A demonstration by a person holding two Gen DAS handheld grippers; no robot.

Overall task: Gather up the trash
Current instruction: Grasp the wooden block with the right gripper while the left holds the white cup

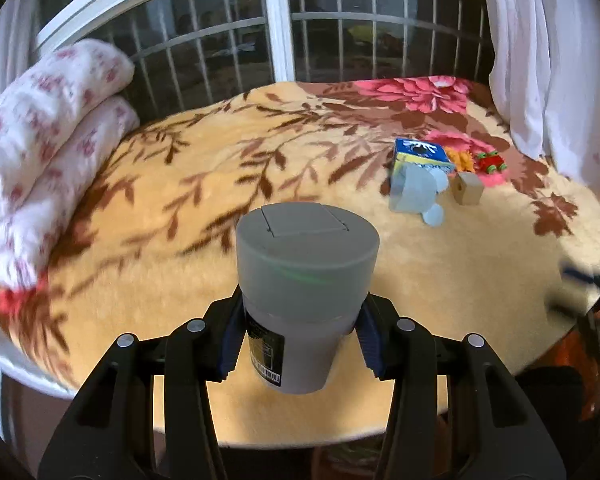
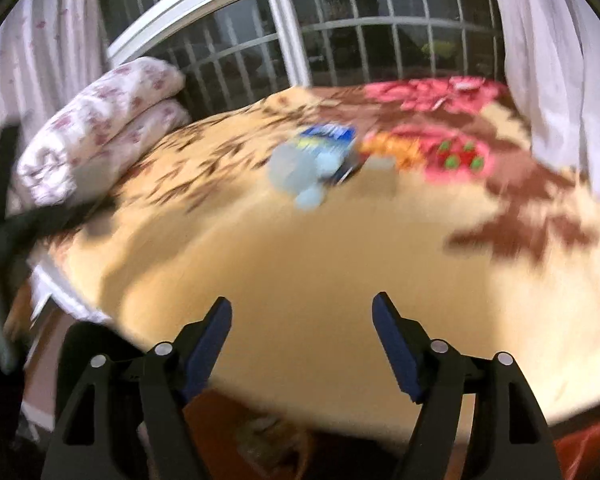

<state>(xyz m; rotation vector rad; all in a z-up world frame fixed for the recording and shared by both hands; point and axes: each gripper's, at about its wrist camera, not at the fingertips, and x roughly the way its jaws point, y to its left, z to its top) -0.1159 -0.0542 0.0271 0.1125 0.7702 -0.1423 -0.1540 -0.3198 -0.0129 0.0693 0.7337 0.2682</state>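
Lidded grey bin (image 1: 306, 280), contents hidden

My left wrist cam sits low at the near edge of the bed with the tan floral fleece blanket (image 1: 204, 184), facing the barred window (image 1: 228, 36). My right cam faces the same way, blurred. Both share the blue-and-yellow carton (image 1: 422, 155) (image 2: 332, 138), well ahead.

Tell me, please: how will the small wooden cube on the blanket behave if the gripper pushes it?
The wooden cube looks rigid with flat faces, so it would probably slide or tumble, not roll. The plush blanket may make it catch and tip.
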